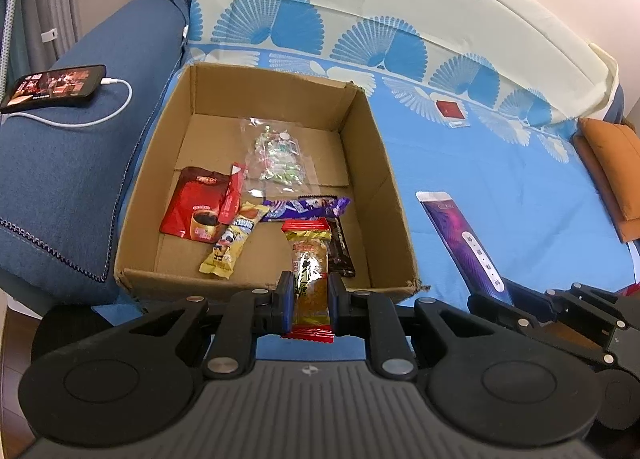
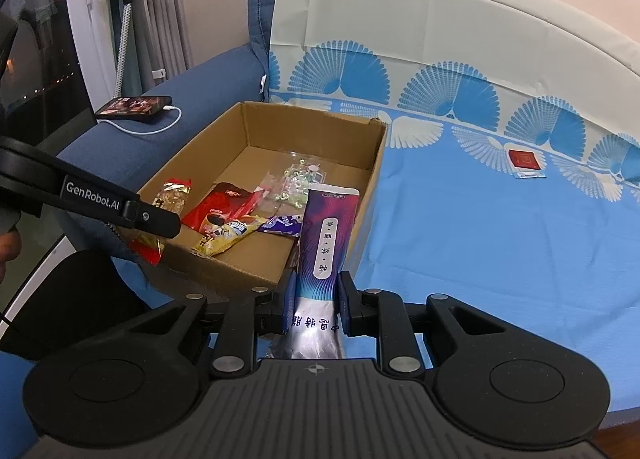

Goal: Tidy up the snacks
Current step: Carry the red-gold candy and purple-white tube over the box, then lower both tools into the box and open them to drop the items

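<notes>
A brown cardboard box [image 1: 364,163] sits on the blue sheet and shows in the right wrist view too [image 2: 378,147]. Inside lie a red coffee sachet [image 1: 194,205], a yellow bar [image 1: 232,243], a purple bar [image 1: 306,207], a dark packet [image 1: 340,247] and a clear bag of candies [image 1: 278,157]. My left gripper [image 1: 310,293] is shut on a gold snack with red ends [image 1: 310,259], held over the box's near wall. My right gripper [image 2: 318,291] is shut on a long purple packet [image 2: 328,235] at the box's near right corner; it also shows in the left wrist view [image 1: 460,235].
A phone [image 1: 54,87] on a white charging cable lies on the blue sofa arm at the left. A small red packet [image 1: 450,109] lies on the blue fan-patterned sheet beyond the box. An orange cushion [image 1: 612,171] is at the far right.
</notes>
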